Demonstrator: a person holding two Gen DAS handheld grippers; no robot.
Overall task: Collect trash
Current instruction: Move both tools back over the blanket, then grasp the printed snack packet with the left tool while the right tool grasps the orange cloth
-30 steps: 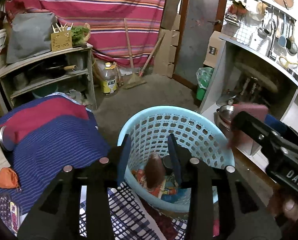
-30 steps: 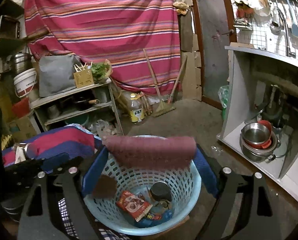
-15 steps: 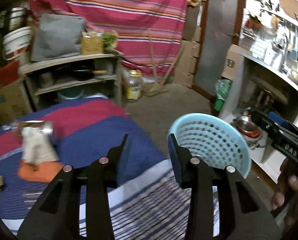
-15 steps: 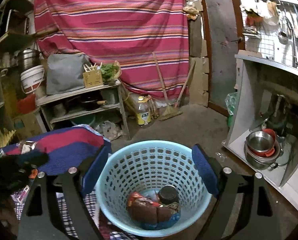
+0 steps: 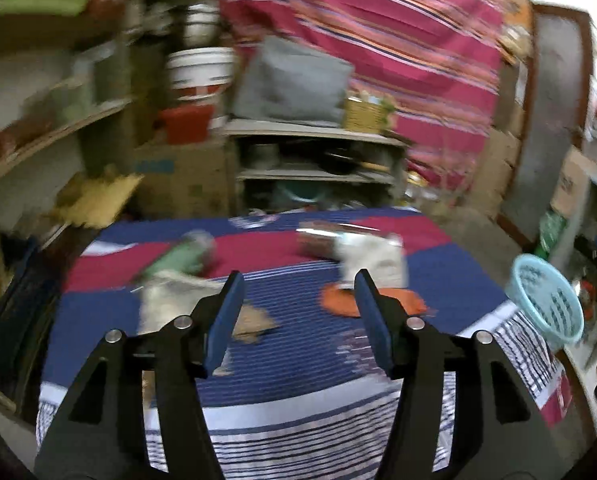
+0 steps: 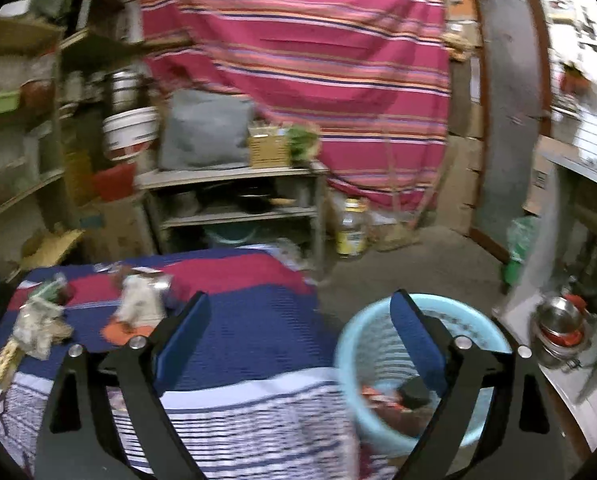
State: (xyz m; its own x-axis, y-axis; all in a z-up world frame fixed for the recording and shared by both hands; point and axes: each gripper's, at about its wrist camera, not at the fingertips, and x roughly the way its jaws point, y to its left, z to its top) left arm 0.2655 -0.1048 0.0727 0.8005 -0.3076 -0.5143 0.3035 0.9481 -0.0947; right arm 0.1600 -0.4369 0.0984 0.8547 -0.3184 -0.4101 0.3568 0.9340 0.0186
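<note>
A table draped in a blue, red and white striped woven cloth (image 5: 298,360) fills the lower half of both wrist views, and the remaining trash is scattered over its far part. A pale blue perforated plastic basket (image 6: 378,344) stands just off the table's right edge, at the lower right of the right wrist view, with wrappers and a dark can already lying in it; in the left wrist view it is pushed to the far right edge. The left gripper (image 5: 296,294) is seen with nothing between its blue pads and its jaws opening. The right gripper (image 6: 300,312) is seen empty too, its jaws opening towards their widest, straddling the table edge and the basket rim. Ahead of the left gripper, slightly right of its centre line, a crumpled white paper piece (image 5: 372,258) rests on a flat orange scrap (image 5: 338,300); a greenish crumpled wrapper (image 5: 178,258) lies further left, with pale and brown scraps below it, all blurred. In the right wrist view the same litter sits at the far left, well apart from the fingers. The left hand is therefore judged the nearer, with a forward reach needed; the long axis of the white piece cannot be told.
</note>
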